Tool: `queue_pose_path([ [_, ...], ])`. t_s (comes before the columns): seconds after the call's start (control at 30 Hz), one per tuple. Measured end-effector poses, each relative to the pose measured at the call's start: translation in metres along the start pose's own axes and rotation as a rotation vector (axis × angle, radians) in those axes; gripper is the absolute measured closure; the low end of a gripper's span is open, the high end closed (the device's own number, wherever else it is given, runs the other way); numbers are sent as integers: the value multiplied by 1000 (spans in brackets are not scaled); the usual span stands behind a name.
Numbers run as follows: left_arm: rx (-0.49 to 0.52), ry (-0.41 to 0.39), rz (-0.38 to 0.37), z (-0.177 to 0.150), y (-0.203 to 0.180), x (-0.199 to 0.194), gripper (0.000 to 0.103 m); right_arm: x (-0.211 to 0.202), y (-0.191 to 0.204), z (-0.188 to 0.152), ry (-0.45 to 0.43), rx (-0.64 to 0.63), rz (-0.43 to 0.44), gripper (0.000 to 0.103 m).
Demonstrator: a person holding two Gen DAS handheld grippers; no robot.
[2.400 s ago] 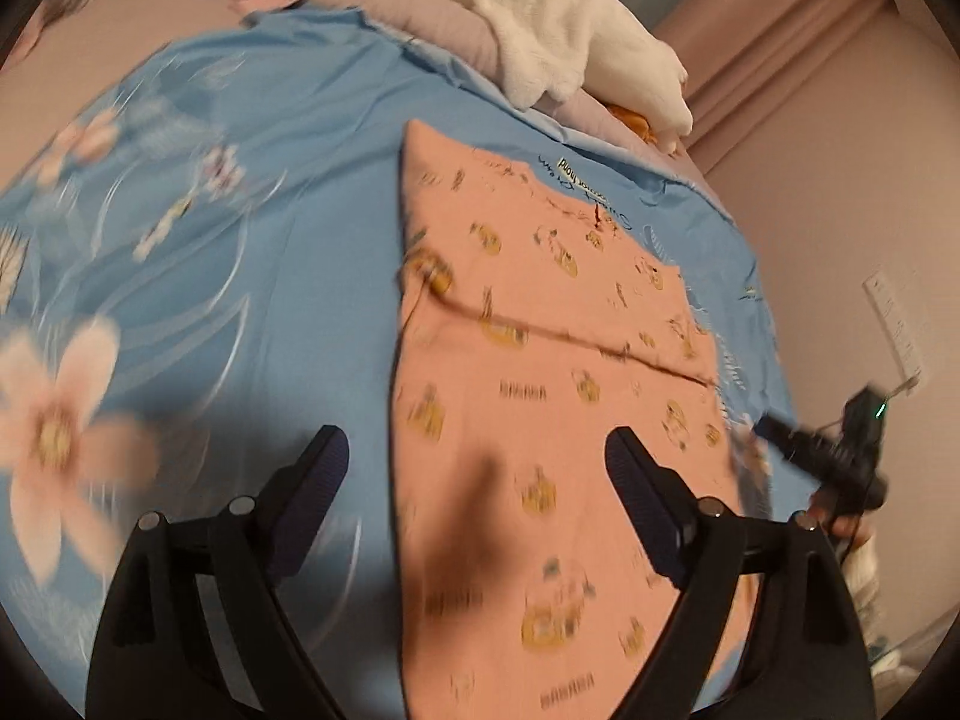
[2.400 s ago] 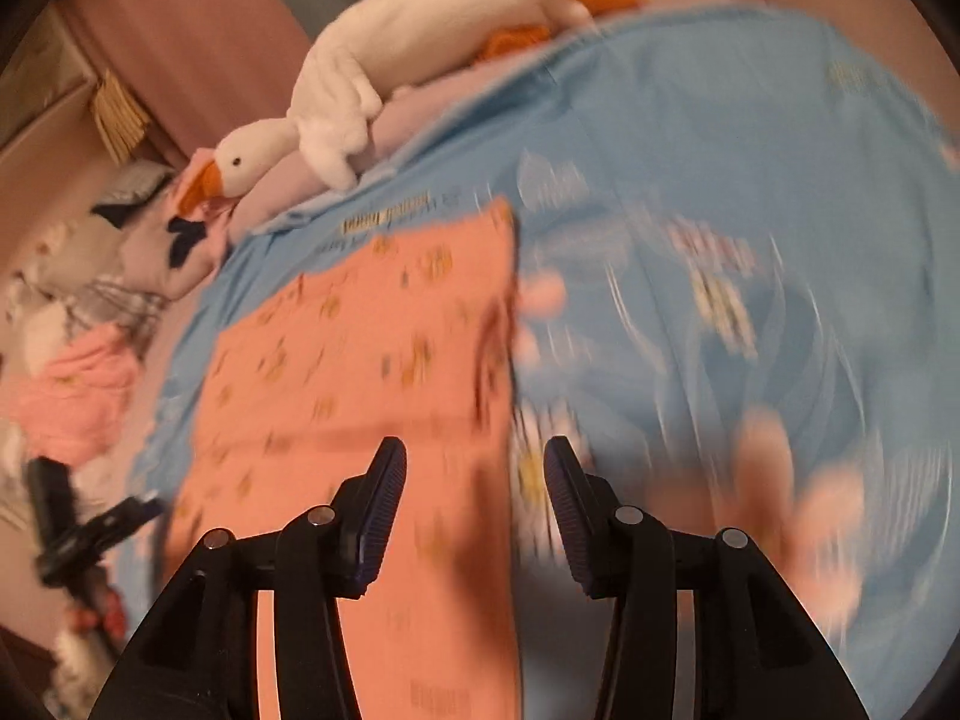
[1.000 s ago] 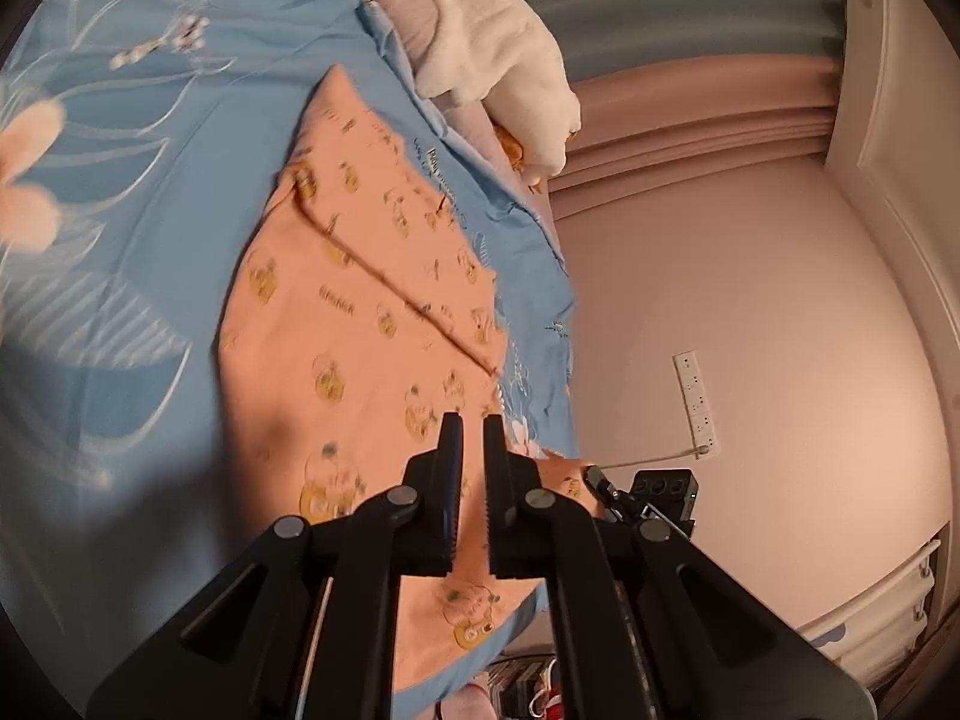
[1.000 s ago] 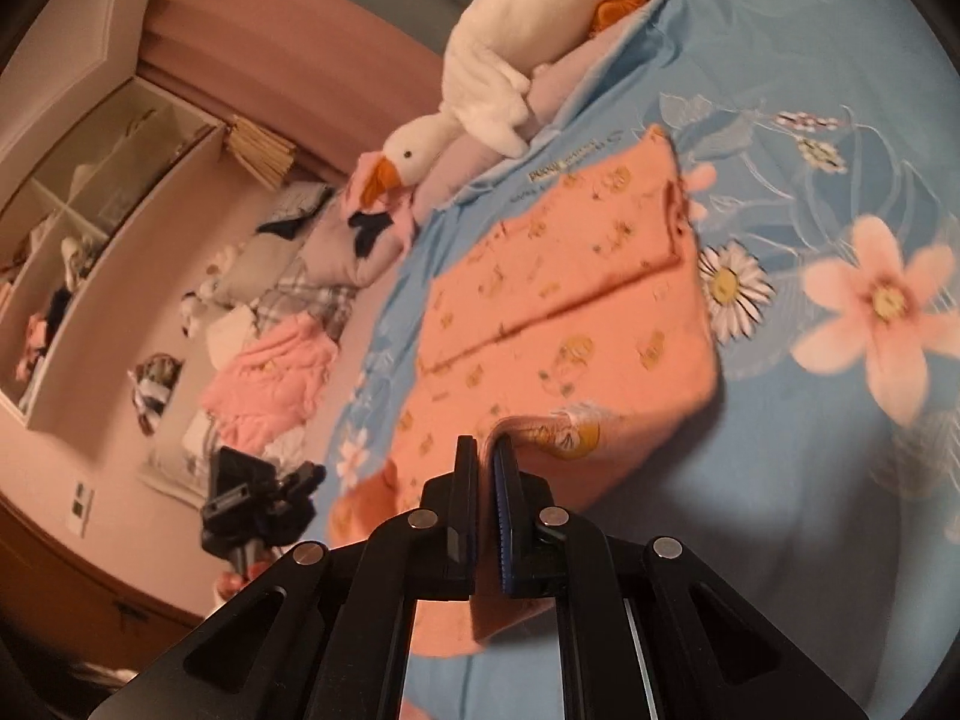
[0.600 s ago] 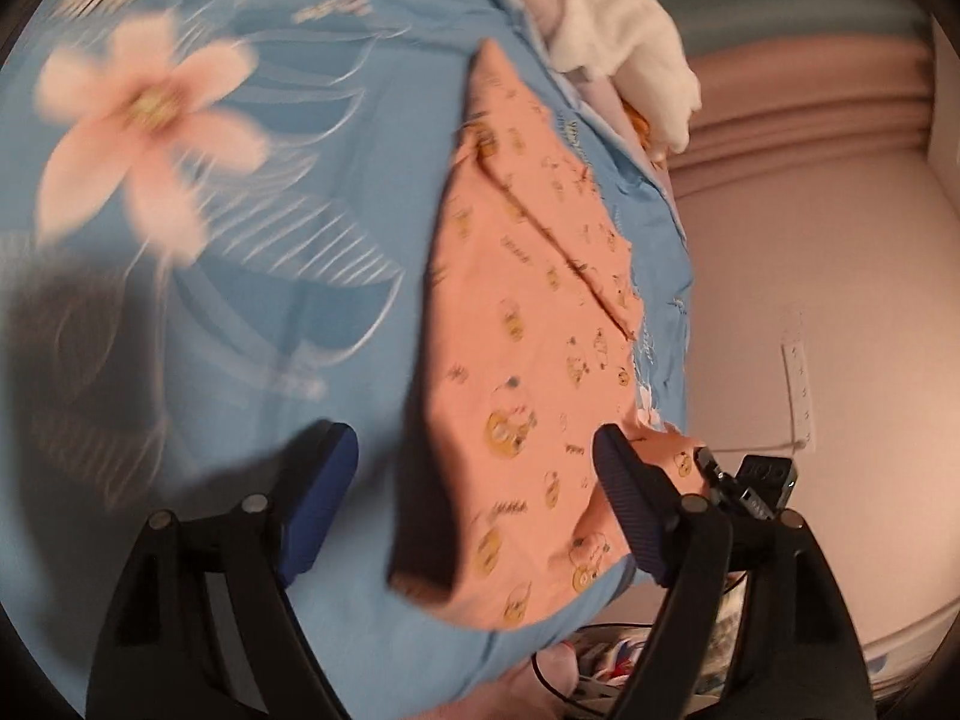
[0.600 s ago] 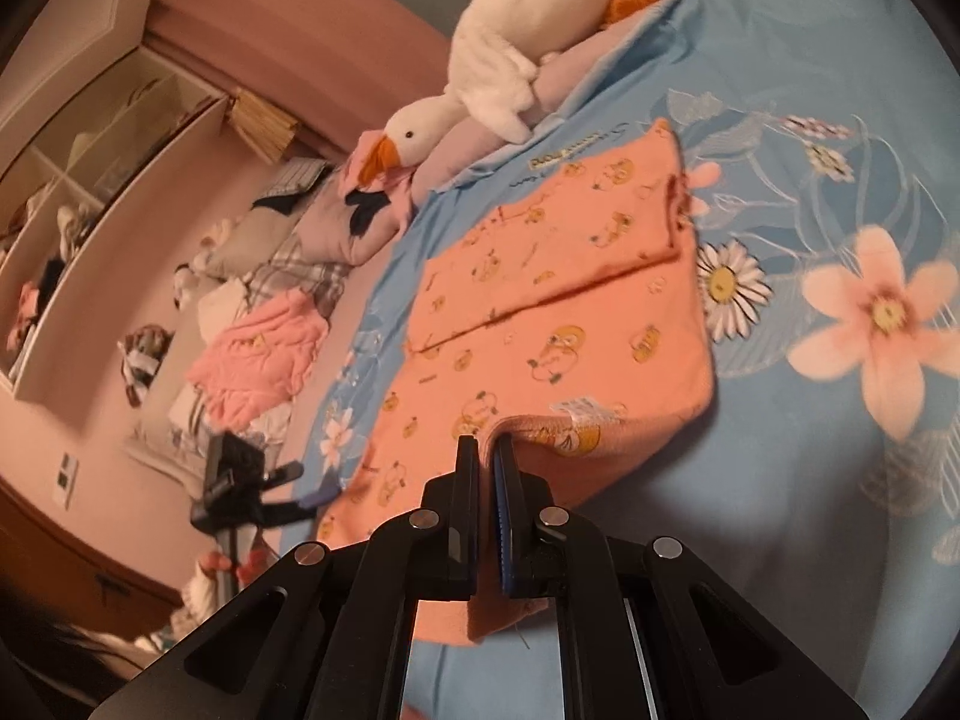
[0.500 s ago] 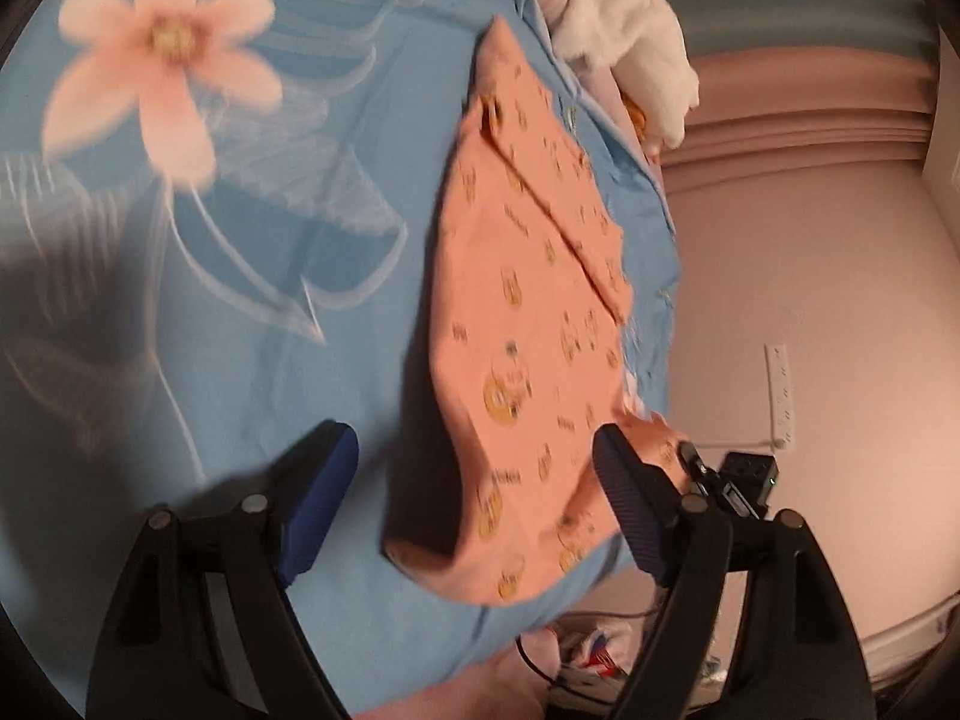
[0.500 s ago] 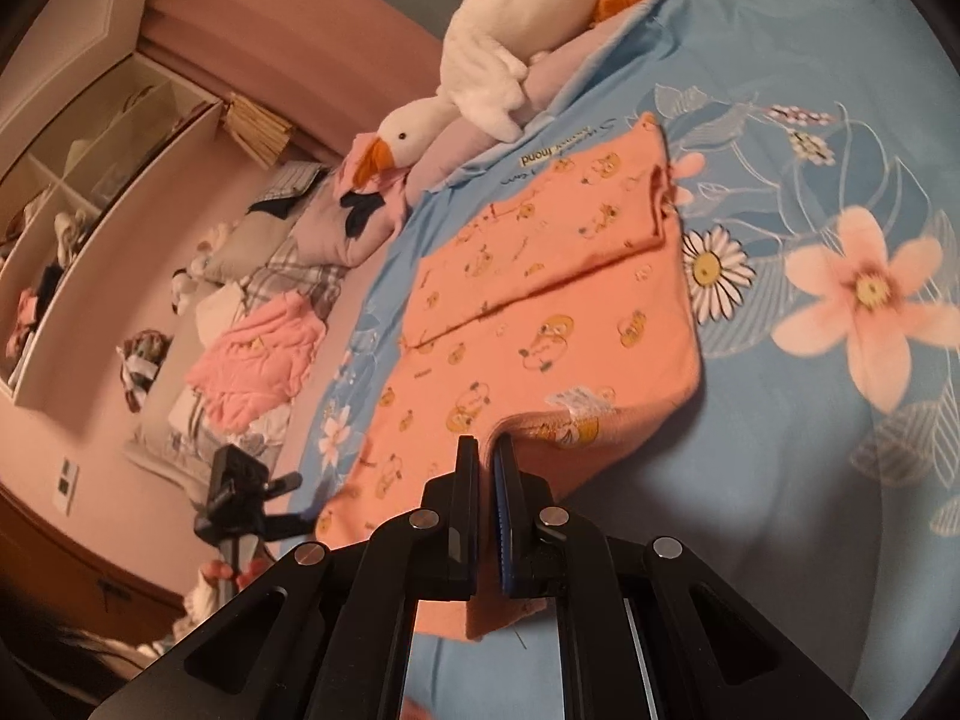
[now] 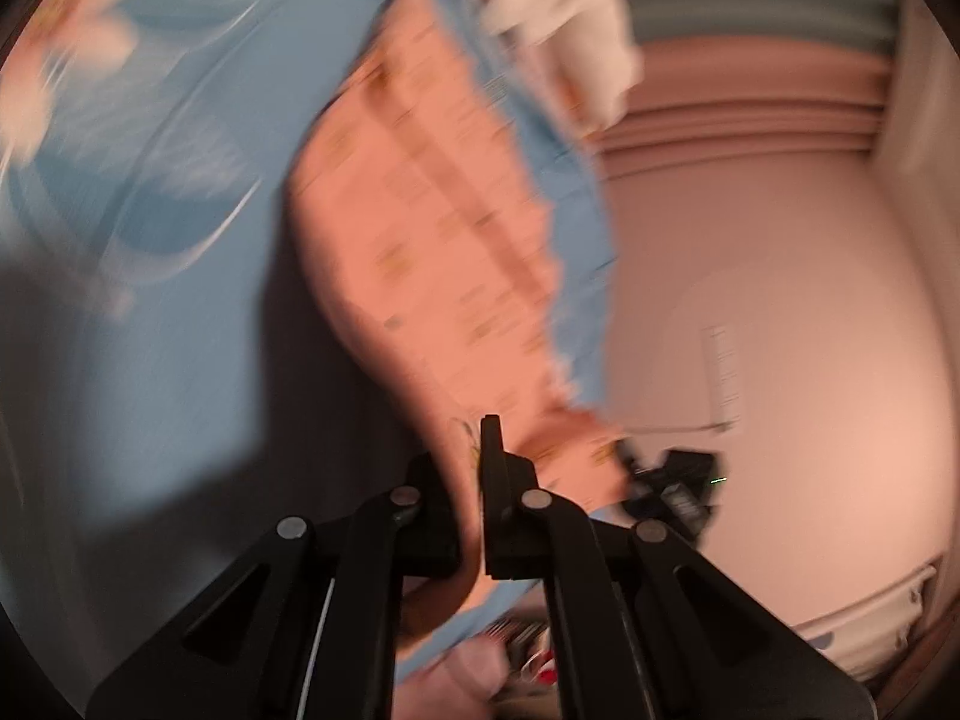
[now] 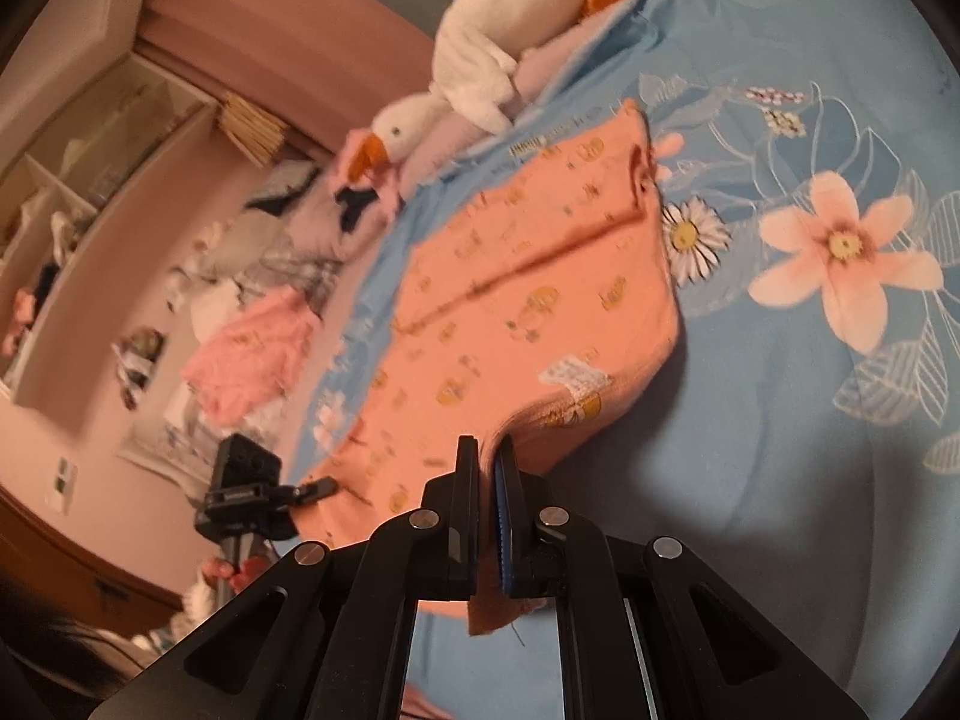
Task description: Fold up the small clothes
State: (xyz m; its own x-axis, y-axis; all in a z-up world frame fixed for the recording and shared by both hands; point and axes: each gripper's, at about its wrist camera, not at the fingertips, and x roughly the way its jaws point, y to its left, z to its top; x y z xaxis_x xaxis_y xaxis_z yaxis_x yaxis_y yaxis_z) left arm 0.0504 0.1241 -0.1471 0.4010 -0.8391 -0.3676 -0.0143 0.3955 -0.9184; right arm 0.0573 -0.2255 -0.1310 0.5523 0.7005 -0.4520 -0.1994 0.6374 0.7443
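Peach printed garment (image 10: 528, 300) spread on the blue flowered bed (image 10: 780, 480), long axis running from the grippers at bottom centre of each frame up toward the stuffed goose (image 10: 474, 72) at the top. Right gripper (image 10: 487, 468) pressed together on the near edge, a lifted fold of cloth pinched between its jaws. Left gripper (image 9: 474, 480) likewise closed on the near edge of the garment (image 9: 420, 228), in a heavily blurred view. Far edge flat on the bed, well apart from both grippers; near edge raised. Likely next: near edge carried up-frame, along the long axis, toward the far edge.
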Motion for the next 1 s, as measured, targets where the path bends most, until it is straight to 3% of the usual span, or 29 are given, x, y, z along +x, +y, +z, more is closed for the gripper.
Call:
queue_pose_path([
  [0.13,23,-89,-78,36,-21,0,102,8,0,31,-74,58,105,94],
  [0.23,38,-120,-80,84,-37,6,102,23,-2,62,-124,96,139,94],
  [0.5,-27,-120,9,216,-29,43,101,78,-52,153,-199,253,65,94],
  [0.57,-66,-147,81,239,-11,58,101,90,-71,167,-204,317,18,94],
  [0.73,-193,-191,162,273,41,71,99,117,-113,191,-175,425,-113,94],
  [0.83,-178,-194,243,279,49,65,81,125,-129,196,-137,456,-169,85],
  [0.87,-176,-200,251,280,49,59,58,122,-130,198,-131,447,-169,84],
  [0.9,-167,-217,254,280,47,49,38,119,-130,199,-133,443,-161,75],
  [0.97,-92,-274,317,274,33,26,32,99,-121,200,-178,390,-178,64],
  [1.0,-43,-276,330,269,24,18,32,90,-114,201,-196,344,-191,64],
])
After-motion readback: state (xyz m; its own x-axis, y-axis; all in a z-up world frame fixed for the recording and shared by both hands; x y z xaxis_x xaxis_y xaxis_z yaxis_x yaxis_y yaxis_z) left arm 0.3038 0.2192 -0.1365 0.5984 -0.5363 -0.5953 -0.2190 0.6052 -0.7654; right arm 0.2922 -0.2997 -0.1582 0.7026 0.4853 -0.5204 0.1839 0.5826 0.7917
